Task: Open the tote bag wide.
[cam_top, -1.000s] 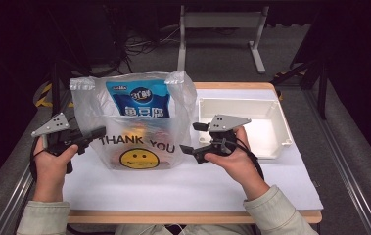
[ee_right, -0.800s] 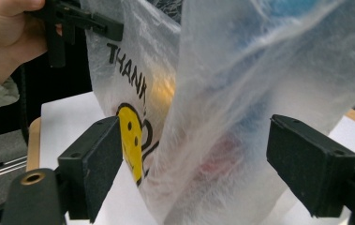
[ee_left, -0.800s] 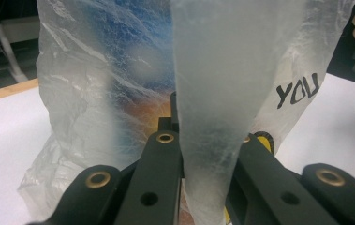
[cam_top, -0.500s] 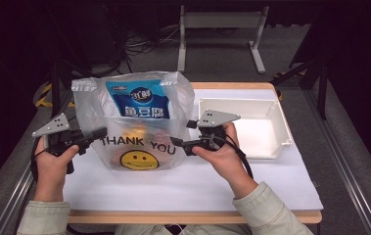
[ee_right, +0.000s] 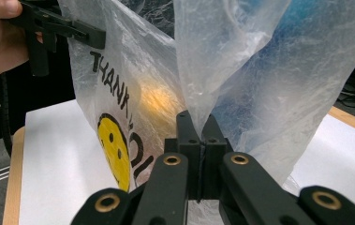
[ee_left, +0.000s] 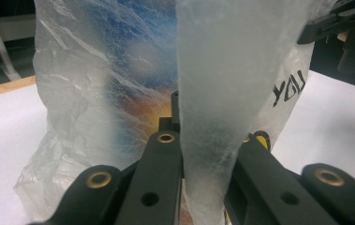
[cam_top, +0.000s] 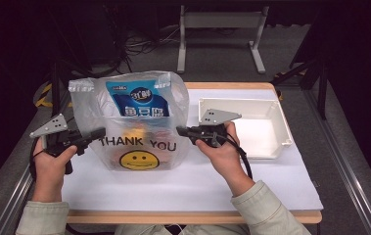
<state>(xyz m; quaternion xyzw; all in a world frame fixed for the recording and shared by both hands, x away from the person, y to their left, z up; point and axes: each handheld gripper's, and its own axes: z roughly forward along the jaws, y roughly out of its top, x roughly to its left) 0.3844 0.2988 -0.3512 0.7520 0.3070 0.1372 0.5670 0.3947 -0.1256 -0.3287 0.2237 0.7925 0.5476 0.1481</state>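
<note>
On the white table, left gripper [cam_top: 97,133] and right gripper [cam_top: 183,130], just closed, pinch the plastic bag [cam_top: 134,122]; pulling apart could tear its thin film

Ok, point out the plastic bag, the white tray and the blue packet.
plastic bag [cam_top: 139,159], high view, on its smiley print.
white tray [cam_top: 286,128], high view, on its right wall.
blue packet [cam_top: 141,100], high view, on its front through the bag.

My clear plastic bag [cam_top: 134,127], printed "THANK YOU" above a yellow smiley, stands upright on the bench [cam_top: 193,186], a blue packet [cam_top: 143,100] inside.
</note>
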